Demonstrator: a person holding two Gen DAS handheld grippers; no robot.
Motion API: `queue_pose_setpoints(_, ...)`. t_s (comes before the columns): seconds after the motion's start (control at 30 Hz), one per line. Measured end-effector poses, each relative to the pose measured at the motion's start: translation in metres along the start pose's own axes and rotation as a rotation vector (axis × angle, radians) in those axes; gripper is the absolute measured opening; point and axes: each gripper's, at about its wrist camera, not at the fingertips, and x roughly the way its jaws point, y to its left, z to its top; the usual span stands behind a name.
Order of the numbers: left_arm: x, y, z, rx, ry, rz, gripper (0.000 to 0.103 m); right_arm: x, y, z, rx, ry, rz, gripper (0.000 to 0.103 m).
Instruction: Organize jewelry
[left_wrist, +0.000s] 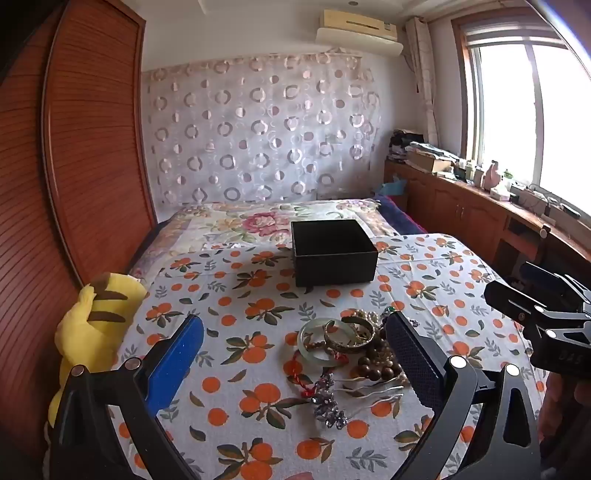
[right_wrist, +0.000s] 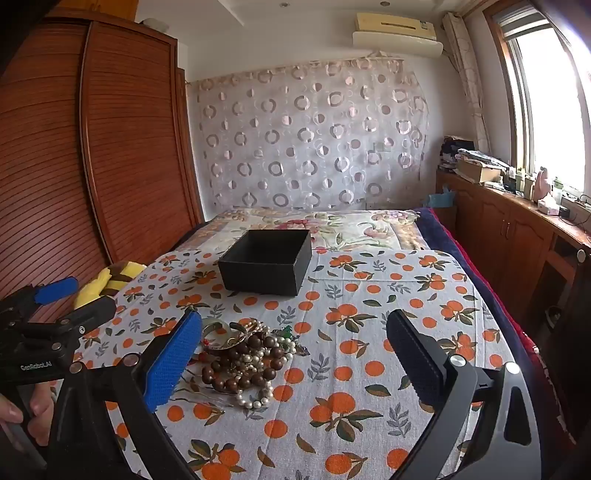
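A pile of jewelry (left_wrist: 351, 350) lies on the orange-print cloth: a pale jade bangle (left_wrist: 314, 341), a gold bangle (left_wrist: 352, 332), brown wooden beads (left_wrist: 376, 363), pearls and silver hairpins (left_wrist: 369, 393). The pile also shows in the right wrist view (right_wrist: 247, 358). An open, empty black box (left_wrist: 332, 256) stands beyond it, also in the right wrist view (right_wrist: 267, 262). My left gripper (left_wrist: 295, 354) is open and empty, just above the pile. My right gripper (right_wrist: 295, 354) is open and empty, with the pile near its blue left finger (right_wrist: 171, 363).
A yellow striped plush toy (left_wrist: 92, 332) lies at the cloth's left edge. A wooden wardrobe (left_wrist: 74, 147) stands on the left. A wooden cabinet (right_wrist: 517, 229) with clutter runs under the window on the right. A floral bedspread (left_wrist: 258, 221) lies behind the box.
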Motion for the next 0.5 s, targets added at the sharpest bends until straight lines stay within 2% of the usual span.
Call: queue_pose_setpoints(0.5,-0.0078,-0.0023,0.004,-0.014,-0.035,-0.005,0.096,-0.0022,0.0006,0.001,0.001,-0.007,0.001,0.101)
